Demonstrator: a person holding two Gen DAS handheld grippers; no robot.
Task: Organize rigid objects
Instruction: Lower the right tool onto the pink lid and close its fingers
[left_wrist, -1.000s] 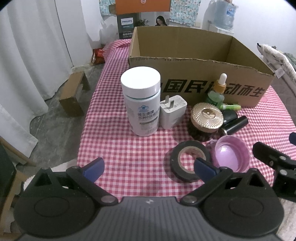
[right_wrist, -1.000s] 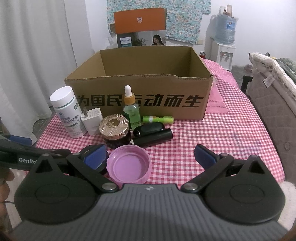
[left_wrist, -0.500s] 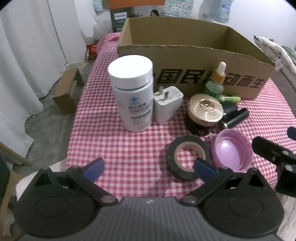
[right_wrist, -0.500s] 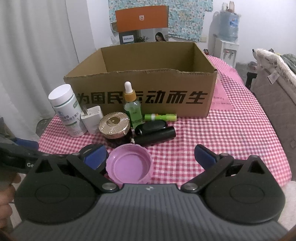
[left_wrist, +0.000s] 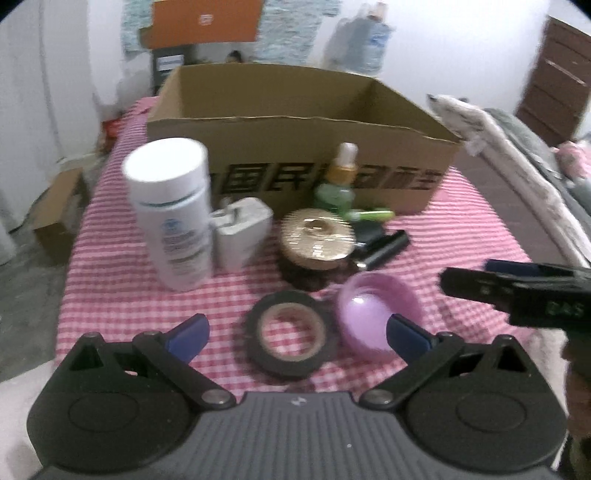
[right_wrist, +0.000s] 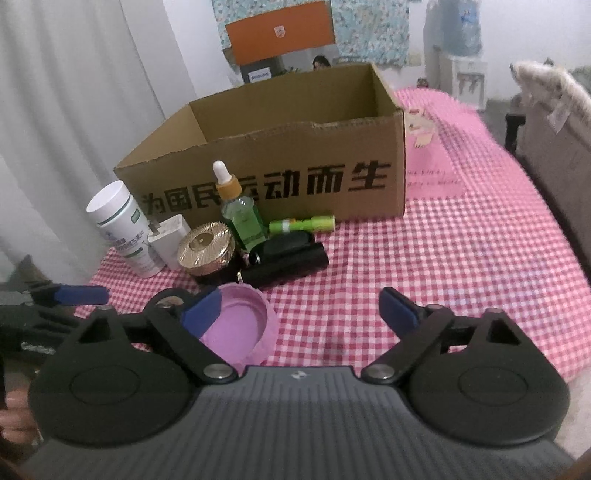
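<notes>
From my left wrist, my left tongs (left_wrist: 297, 332) stand apart over the tape roll (left_wrist: 291, 339) on the checked worktop (left_wrist: 110, 266). From my right wrist, my right tongs (right_wrist: 299, 306) have just been narrowing, nothing gripped, beside the purple lid (right_wrist: 242, 325).

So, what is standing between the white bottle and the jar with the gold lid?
A white charger plug stands between the white bottle and the gold-lidded jar, touching or nearly touching the bottle. Both wrist views show it.
</notes>
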